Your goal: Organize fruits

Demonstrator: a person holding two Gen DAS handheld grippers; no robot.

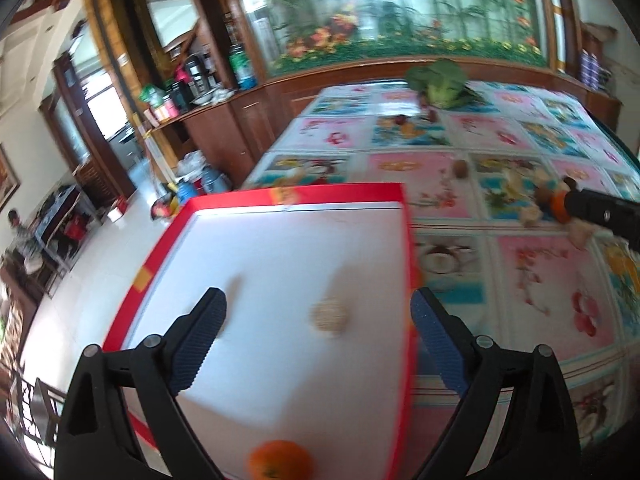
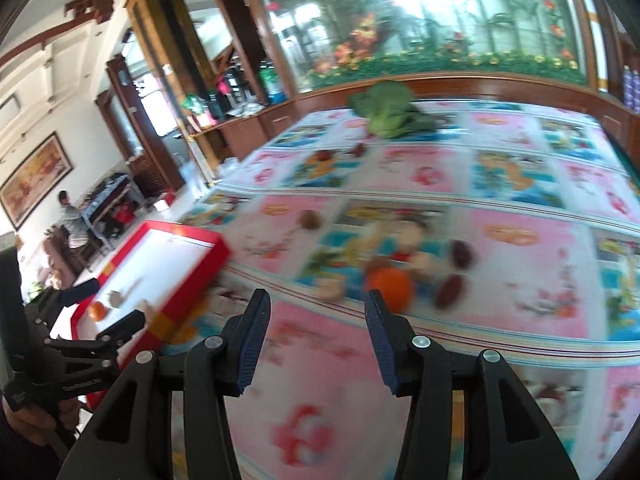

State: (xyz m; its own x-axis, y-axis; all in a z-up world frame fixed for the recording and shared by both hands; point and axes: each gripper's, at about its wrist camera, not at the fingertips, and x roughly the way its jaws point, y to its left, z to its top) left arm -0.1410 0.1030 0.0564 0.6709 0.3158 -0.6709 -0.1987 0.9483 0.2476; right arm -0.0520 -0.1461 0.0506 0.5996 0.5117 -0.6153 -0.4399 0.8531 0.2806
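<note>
A red box (image 1: pixel 298 194) with a white floor sits at the table's left edge. Inside it lie a pale walnut (image 1: pixel 330 316) and an orange (image 1: pixel 280 462). My left gripper (image 1: pixel 317 293) hangs open over the box with nothing between its fingers. My right gripper (image 2: pixel 316 294) is open above the patterned cloth, also holding nothing. A second orange (image 2: pixel 390 286) lies on the cloth just past its right fingertip, with two dark red dates (image 2: pixel 450 290) beside it. In the left wrist view the right gripper's black tip (image 1: pixel 580 204) shows next to that orange (image 1: pixel 556 206).
A leafy green vegetable (image 2: pixel 386 110) lies at the table's far side, and a brown walnut (image 2: pixel 309 219) sits mid-cloth. A wooden cabinet with bottles (image 1: pixel 192 80) stands beyond the table. Floor drops away left of the box. A seated person (image 2: pixel 70 210) is far left.
</note>
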